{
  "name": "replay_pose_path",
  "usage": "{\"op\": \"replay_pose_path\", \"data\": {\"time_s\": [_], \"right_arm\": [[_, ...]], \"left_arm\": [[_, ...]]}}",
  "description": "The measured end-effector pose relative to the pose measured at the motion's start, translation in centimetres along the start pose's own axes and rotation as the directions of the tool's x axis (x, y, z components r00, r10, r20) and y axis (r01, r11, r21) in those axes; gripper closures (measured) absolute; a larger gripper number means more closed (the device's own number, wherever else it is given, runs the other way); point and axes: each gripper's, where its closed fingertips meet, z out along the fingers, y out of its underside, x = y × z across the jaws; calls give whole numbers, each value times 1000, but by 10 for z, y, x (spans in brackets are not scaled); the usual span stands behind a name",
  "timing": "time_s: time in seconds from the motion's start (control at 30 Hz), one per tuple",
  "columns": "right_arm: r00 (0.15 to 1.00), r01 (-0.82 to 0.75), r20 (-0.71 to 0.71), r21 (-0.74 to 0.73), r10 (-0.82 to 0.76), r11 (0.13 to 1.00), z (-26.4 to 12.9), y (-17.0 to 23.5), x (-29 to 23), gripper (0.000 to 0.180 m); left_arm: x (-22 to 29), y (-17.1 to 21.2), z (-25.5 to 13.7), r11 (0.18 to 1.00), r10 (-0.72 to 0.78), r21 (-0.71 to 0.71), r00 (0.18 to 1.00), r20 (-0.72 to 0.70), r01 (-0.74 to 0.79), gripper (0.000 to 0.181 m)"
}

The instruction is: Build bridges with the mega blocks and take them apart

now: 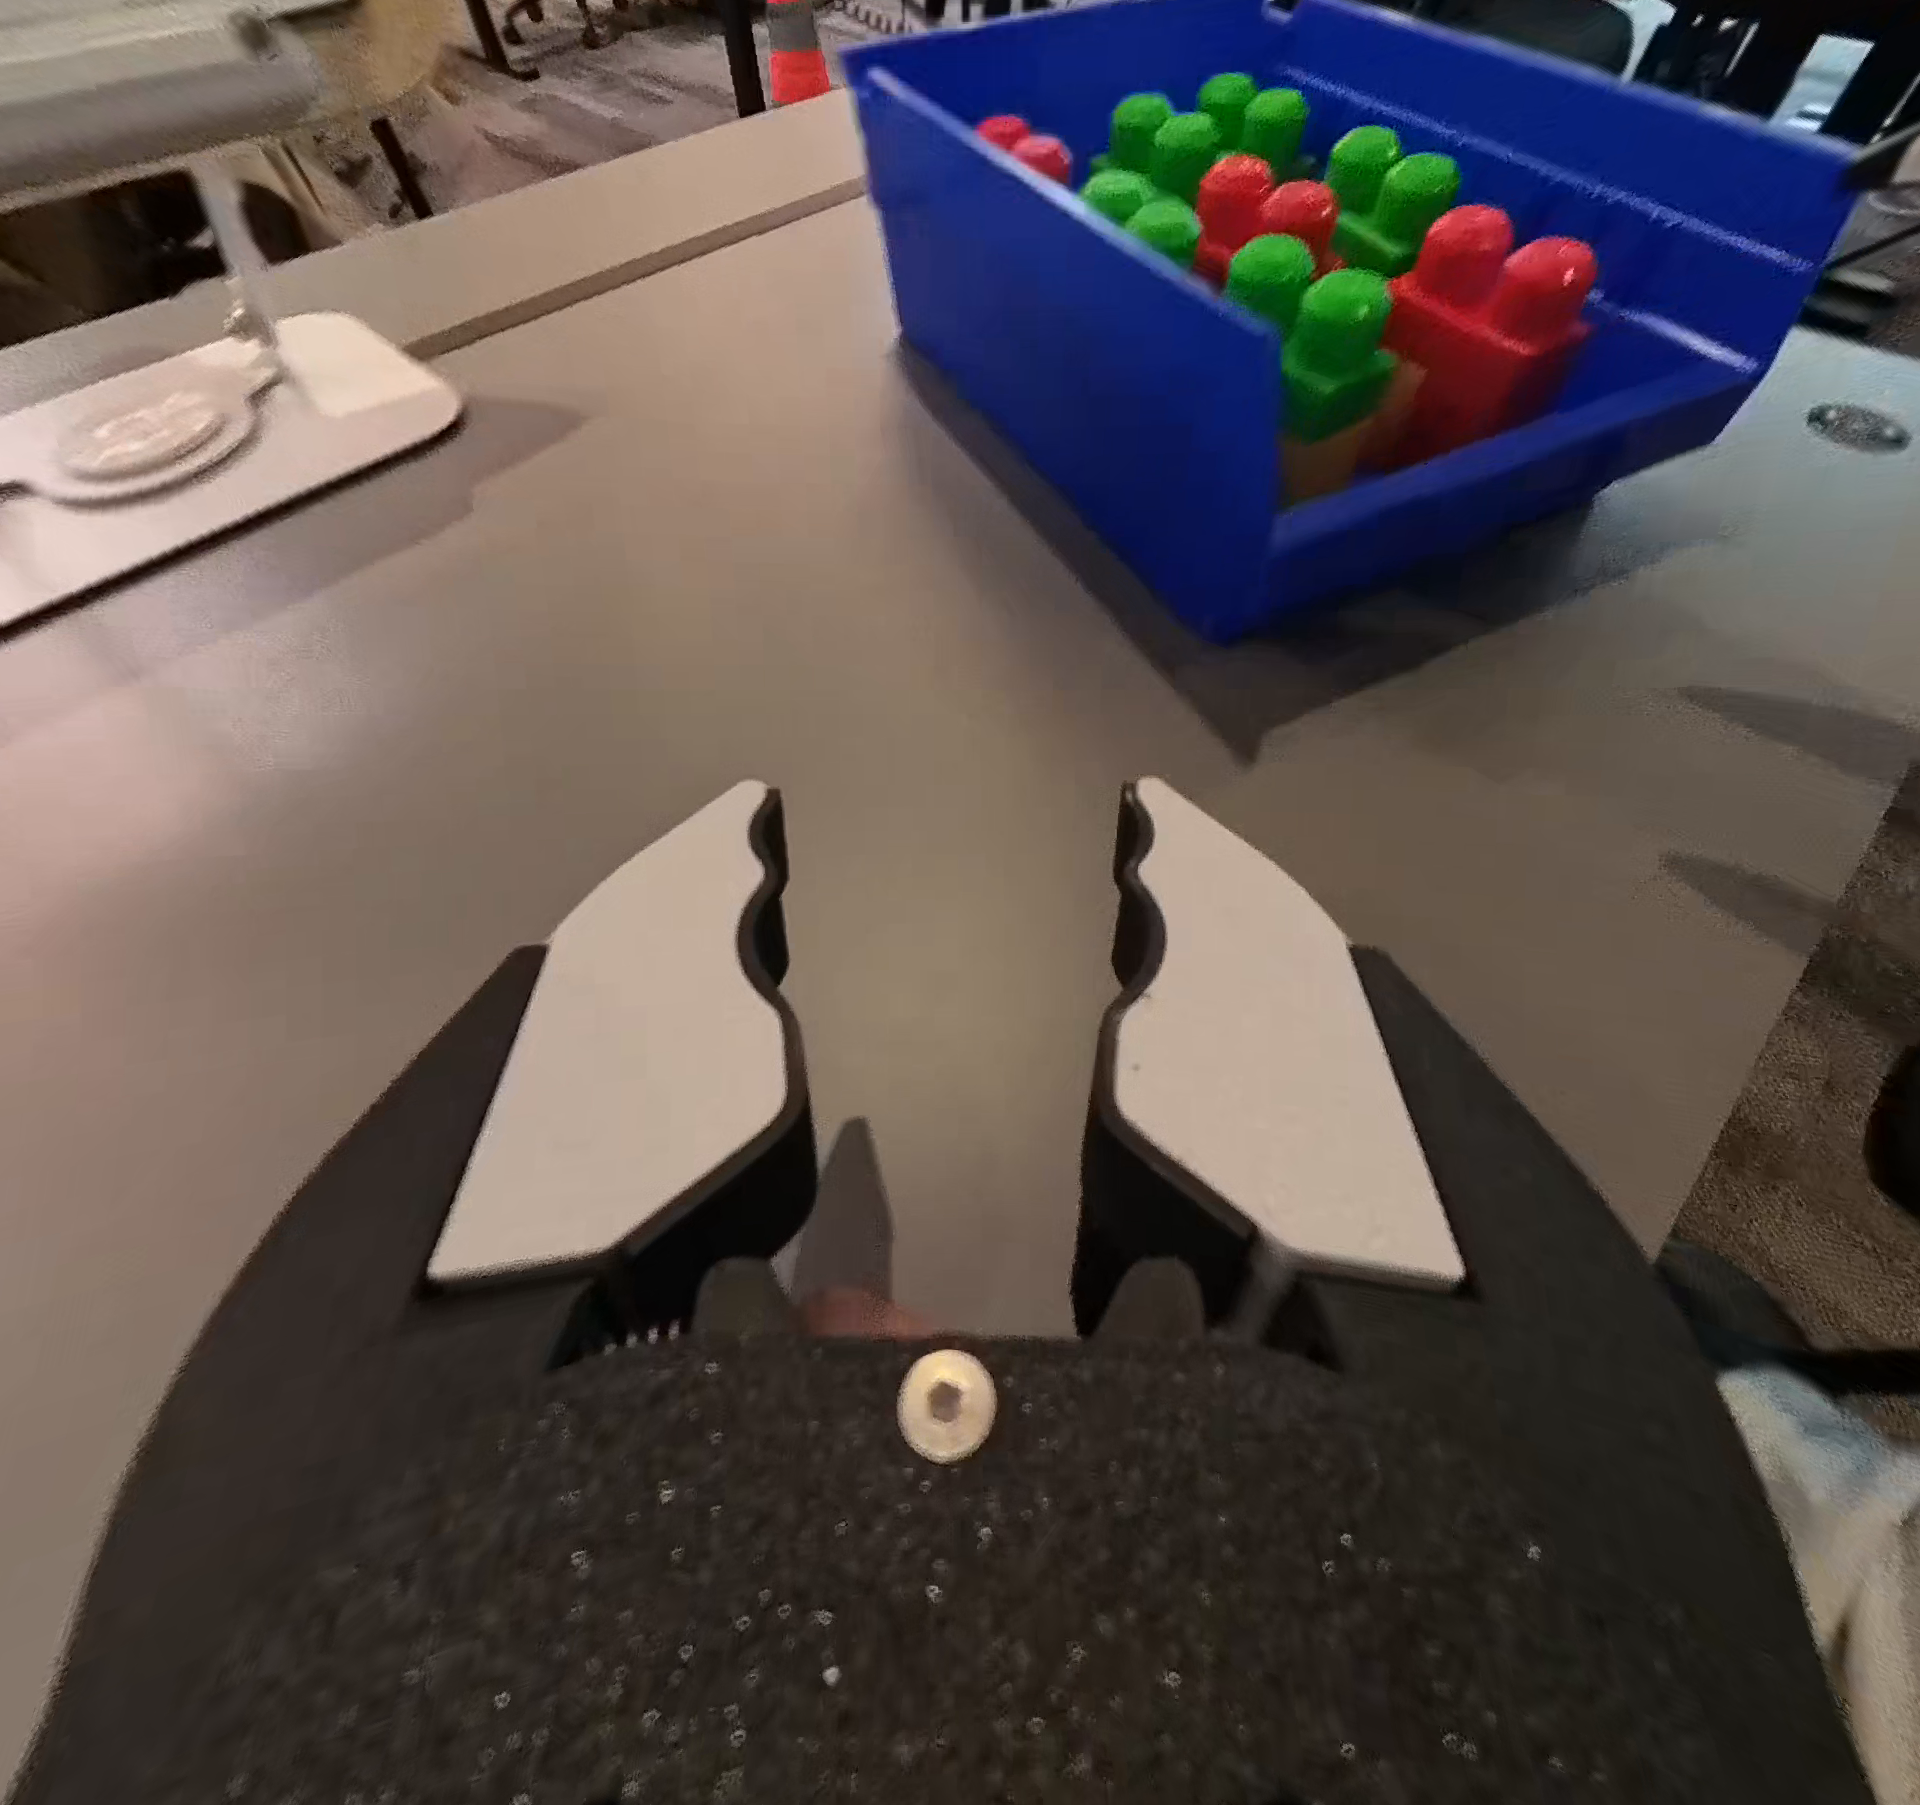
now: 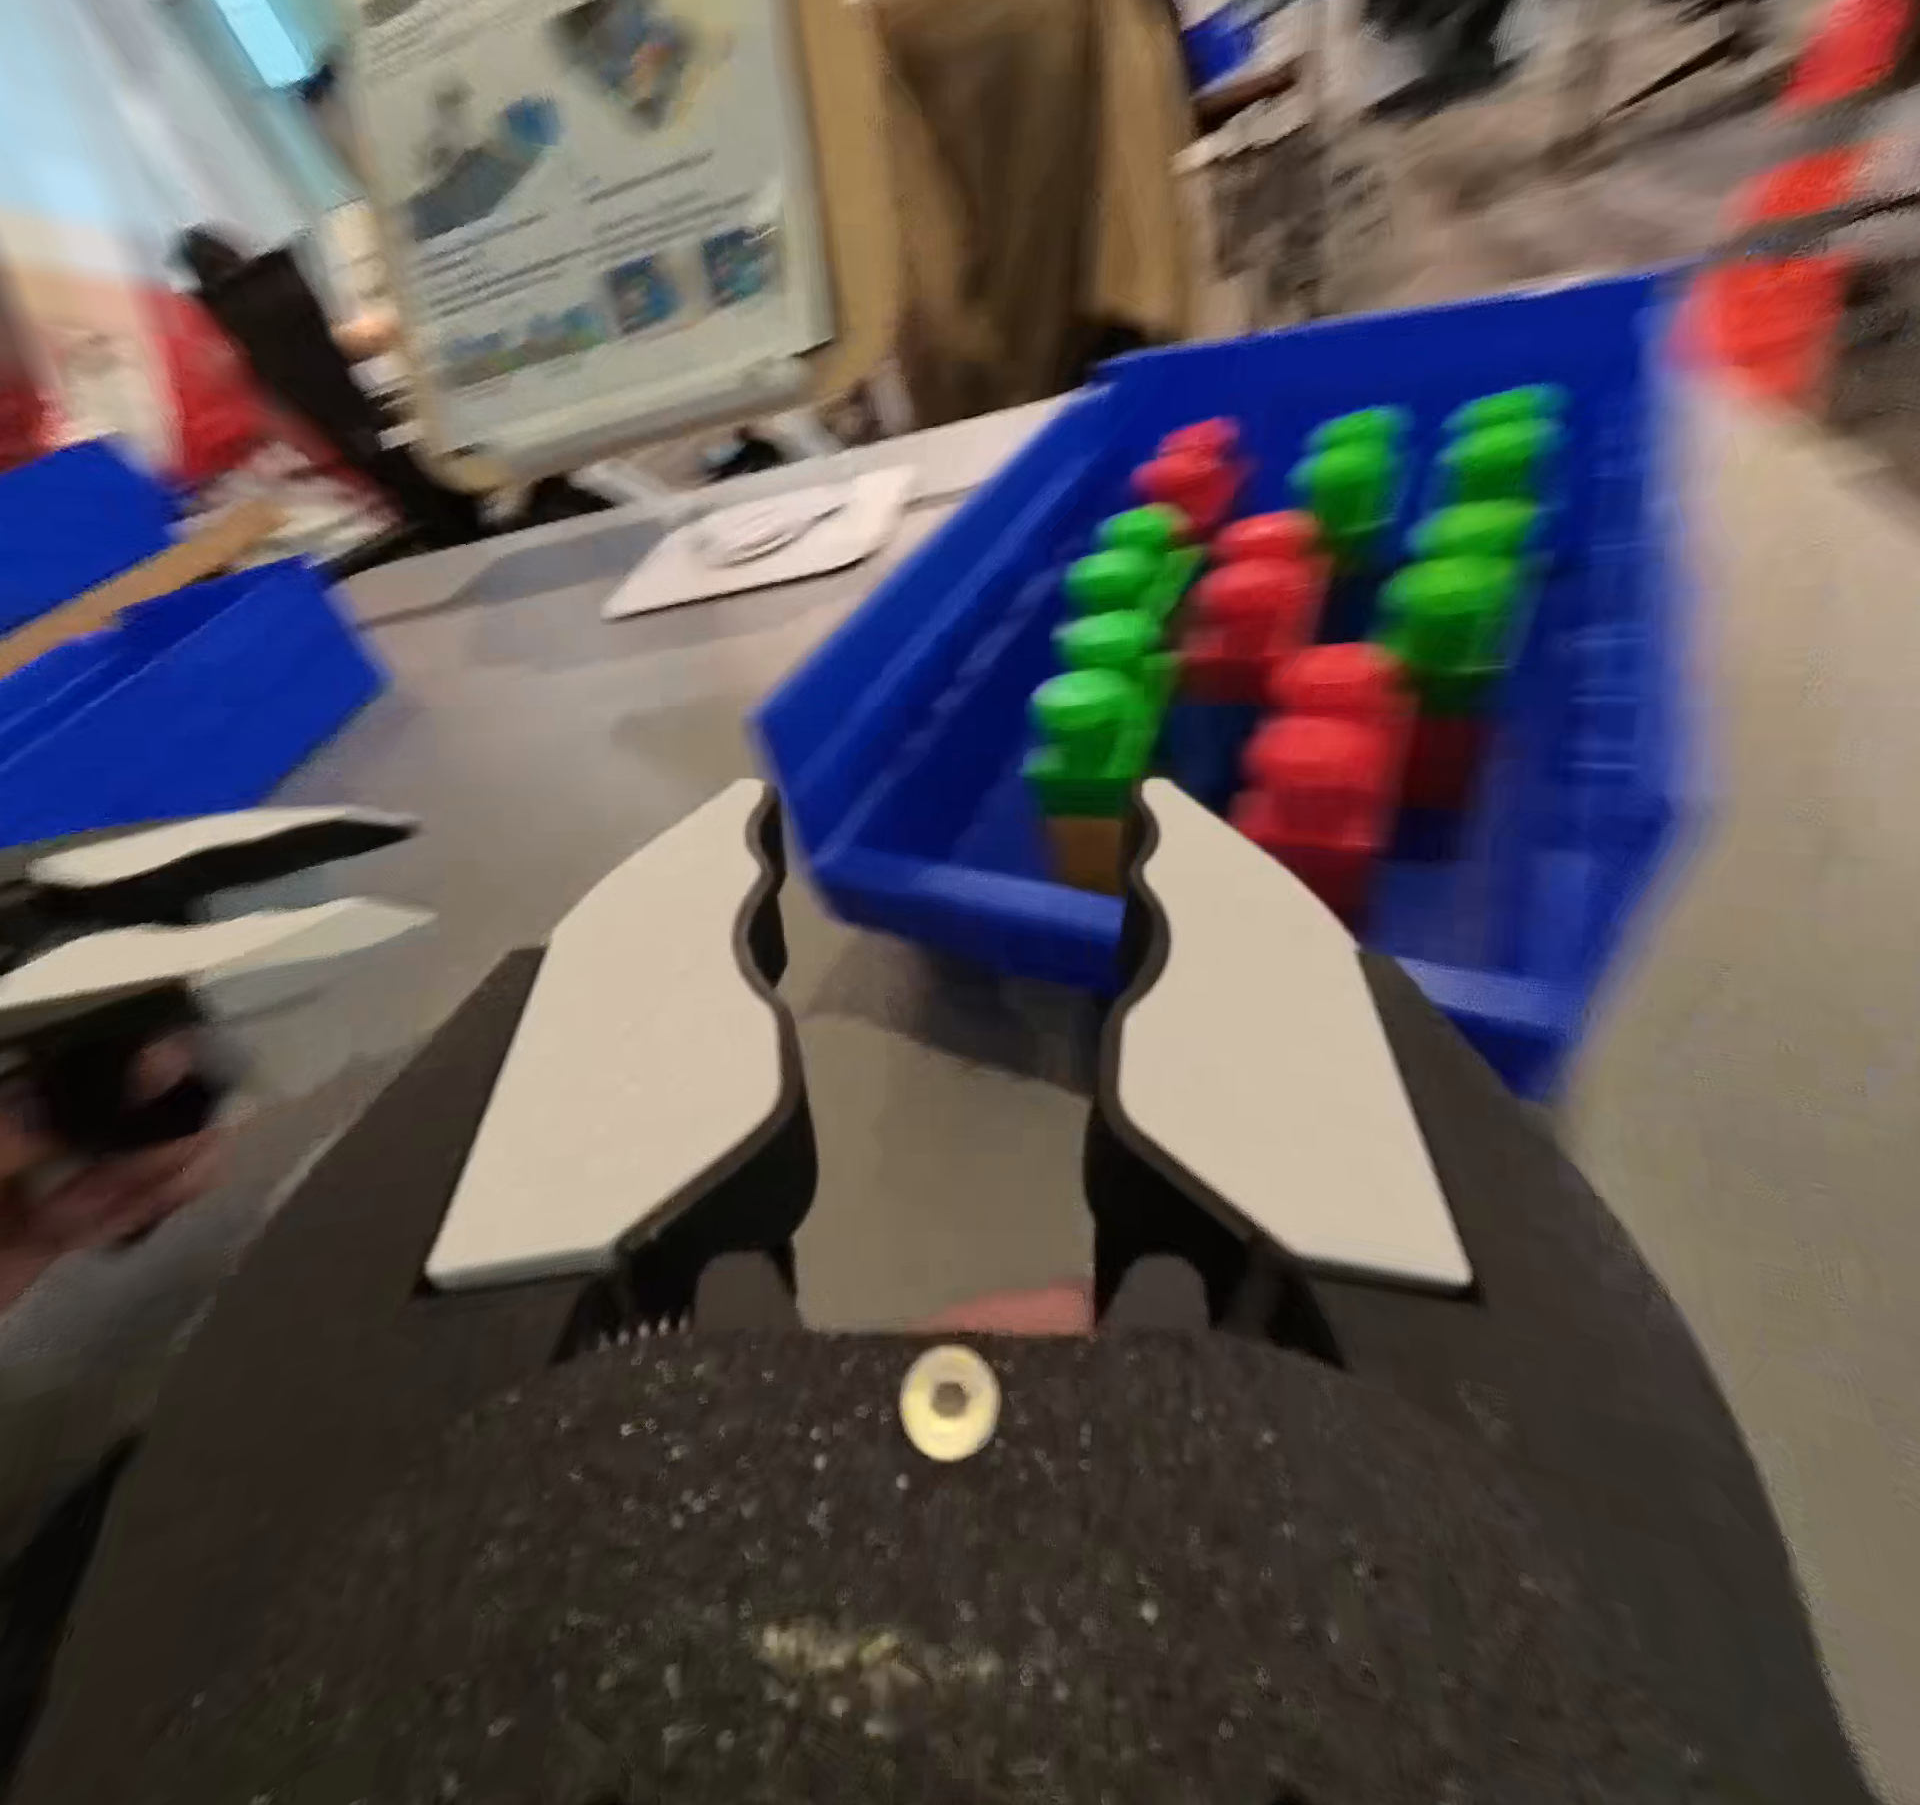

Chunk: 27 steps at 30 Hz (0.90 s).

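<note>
Inside the blue bin point(image 1: 1081, 384), on the far right of the table point(image 1: 644, 675), red blocks point(image 1: 1486, 311) and green blocks point(image 1: 1330, 342) stand packed, studs up. Both tongs are apart and empty: left tongs point(image 1: 951, 810) over bare table, right tongs point(image 2: 951, 810) near the bin's front lip. Nothing is built. The right view is blurred; a hasty reach could knock the bin or pinch two blocks together.

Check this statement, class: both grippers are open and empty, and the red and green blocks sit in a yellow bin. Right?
Wrong in one respect: the bin is blue, as the left wrist view shows. The left gripper and right gripper are open and empty; the blocks are inside.
</note>
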Motion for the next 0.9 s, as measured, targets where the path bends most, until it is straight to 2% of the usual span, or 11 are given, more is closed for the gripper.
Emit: {"op": "replay_pose_path", "data": {"time_s": [0.1, 0.17, 0.33, 0.47, 0.5, 0.53, 0.57, 0.6, 0.73, 0.9], "right_arm": [[953, 71, -300, 57, -51, 996, -23, -2, 69, 120], [926, 53, -375, 23, -41, 998, -23, 11, 95, 119], [907, -27, -420, 7, 28, 1000, -11, 19, 118, 122], [908, -81, -415, -34, 60, 996, 12, 21, 125, 126], [906, -87, -419, -38, 63, 995, 17, 21, 127, 132], [897, -86, -439, -45, 58, 995, 21, 22, 132, 144], [884, -93, -463, -50, 59, 994, 23, 23, 137, 168], [881, -105, -467, -43, 73, 994, 25, 23, 140, 175], [874, -89, -483, -51, 53, 995, 29, 22, 139, 176], [885, -78, -464, -58, 42, 995, 34, 24, 125, 176]], "left_arm": [[41, -21, 30, 1000, -22, 7, 999, -35, 23, 121], [55, -35, 50, 998, -53, 33, 999, -14, 53, 120], [72, -55, 105, 985, -169, 34, 985, 28, 168, 121], [62, -49, 139, 971, -237, -12, 965, 112, 240, 132], [64, -45, 145, 963, -264, -31, 959, 101, 268, 139], [67, -44, 148, 952, -299, -49, 952, 70, 303, 146], [66, -43, 149, 938, -339, -53, 938, 73, 343, 152], [63, -44, 148, 933, -351, -51, 932, 89, 356, 162], [53, -47, 146, 964, -250, -42, 949, 191, 263, 176], [40, -44, 134, 967, -242, -28, 948, 206, 253, 177]]}}
